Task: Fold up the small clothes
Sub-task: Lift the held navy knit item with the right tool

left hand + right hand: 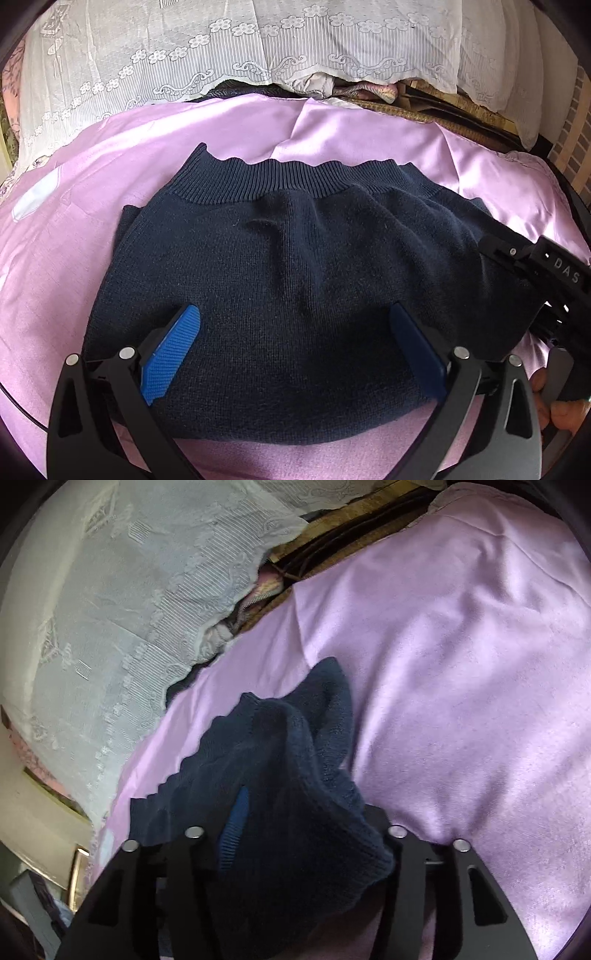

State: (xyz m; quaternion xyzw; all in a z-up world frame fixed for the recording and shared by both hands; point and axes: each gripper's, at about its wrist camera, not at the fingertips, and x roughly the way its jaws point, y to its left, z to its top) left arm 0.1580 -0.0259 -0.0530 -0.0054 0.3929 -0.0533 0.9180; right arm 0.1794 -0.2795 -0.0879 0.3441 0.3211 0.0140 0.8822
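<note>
Two grippers work a navy knit sweater (295, 266) spread on a lilac satin sheet (110, 166), seen from my remote station. From the left wrist camera, my left gripper (295, 350) hangs over the near edge of the garment with its blue-padded fingers (170, 354) spread wide, one to each side of the knit and neither one pinching it. The sweater lies mostly flat, its ribbed band (295, 177) turned toward the far side of the sheet, and a fold of fabric is rumpled down the middle.

At the right edge of that view, my right gripper (532, 273) meets the sweater's right side, its black body stamped with the letters DAS. From the right wrist camera, a bunched part of the navy knit (288, 794) is draped over and between that gripper's fingers, hiding most of them; only a strip of one blue pad (234, 827) shows through the folds. The pads appear pressed together on the fabric, which rises in a peak above the sheet.

Beyond the sheet, a white lace cloth (240, 44) covers the background, with a woven mat (399, 107) peeking out below its hem.
</note>
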